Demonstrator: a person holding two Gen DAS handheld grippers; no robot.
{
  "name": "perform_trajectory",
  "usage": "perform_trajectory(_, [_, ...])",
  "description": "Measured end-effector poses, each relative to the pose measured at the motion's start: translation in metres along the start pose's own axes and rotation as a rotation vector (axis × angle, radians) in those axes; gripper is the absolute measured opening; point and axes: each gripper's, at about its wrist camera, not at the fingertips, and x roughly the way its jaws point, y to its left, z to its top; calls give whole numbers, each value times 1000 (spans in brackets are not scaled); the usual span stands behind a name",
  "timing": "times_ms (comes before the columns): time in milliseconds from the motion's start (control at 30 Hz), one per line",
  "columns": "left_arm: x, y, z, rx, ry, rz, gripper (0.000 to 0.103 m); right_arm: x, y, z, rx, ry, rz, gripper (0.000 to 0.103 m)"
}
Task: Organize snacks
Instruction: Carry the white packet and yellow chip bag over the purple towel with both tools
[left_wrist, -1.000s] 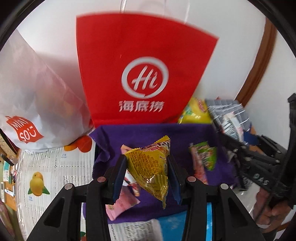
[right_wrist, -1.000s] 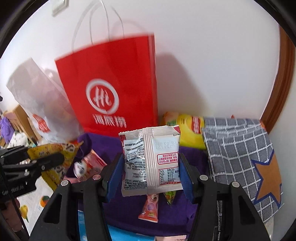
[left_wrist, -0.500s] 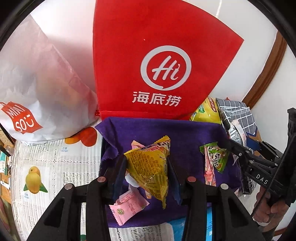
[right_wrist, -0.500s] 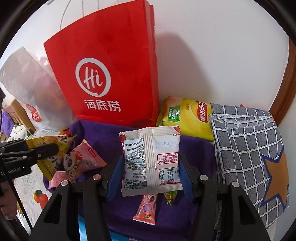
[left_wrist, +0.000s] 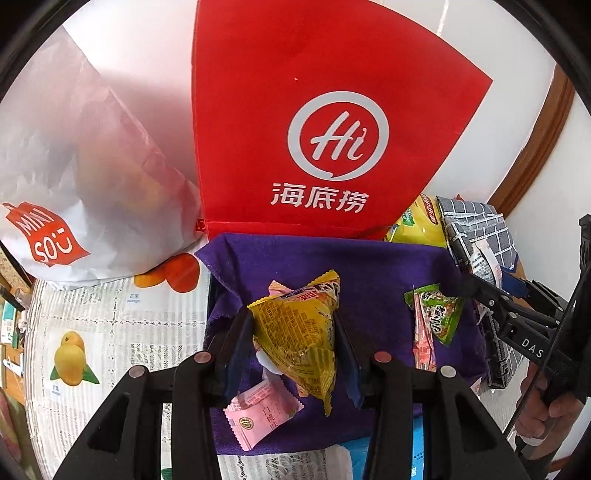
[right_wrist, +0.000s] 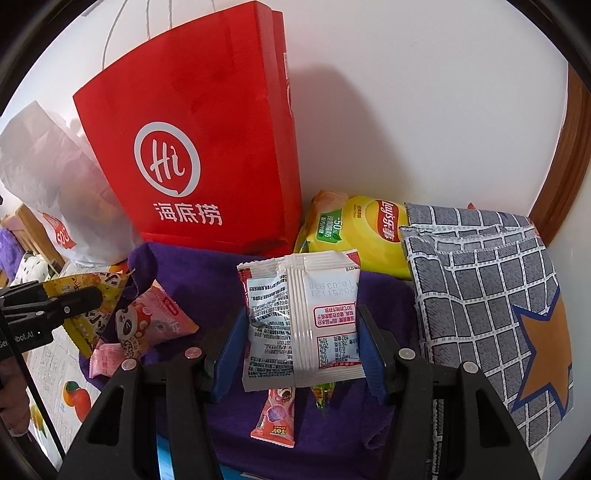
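My left gripper (left_wrist: 293, 332) is shut on a yellow triangular snack packet (left_wrist: 299, 332), held above a purple cloth (left_wrist: 314, 258). On the cloth lie a pink candy packet (left_wrist: 260, 415), a green packet (left_wrist: 437, 317) and a thin pink stick packet (left_wrist: 424, 343). My right gripper (right_wrist: 301, 332) is shut on a white snack sachet (right_wrist: 301, 321) with its printed back toward the camera, over the same purple cloth (right_wrist: 207, 273). A pink panda packet (right_wrist: 147, 321) and a small red stick packet (right_wrist: 277, 417) lie below it. The left gripper (right_wrist: 55, 306) shows at that view's left edge.
A red paper bag (left_wrist: 332, 147) stands against the white wall behind the cloth. A white plastic bag (left_wrist: 74, 184) sits left of it. A yellow chip bag (right_wrist: 354, 232) and a grey checked cloth (right_wrist: 480, 288) with an orange star lie at the right. A fruit-print table cover (left_wrist: 92, 332) spreads left.
Both views have dropped slightly nearer the purple cloth and the red bag looms larger. Each gripper still holds its packet the same way.
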Motion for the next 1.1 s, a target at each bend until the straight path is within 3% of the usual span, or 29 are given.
perform_trajectory(300, [-3, 19, 4, -47, -5, 11, 42, 0, -6, 1, 7, 4, -20, 57])
perform_trajectory(800, [11, 4, -1, 3, 40, 6, 42, 36, 10, -11, -50, 130, -3, 57])
perform_trajectory(1100, [16, -2, -3, 19, 58, -5, 42, 42, 12, -13, -71, 151, -17, 57])
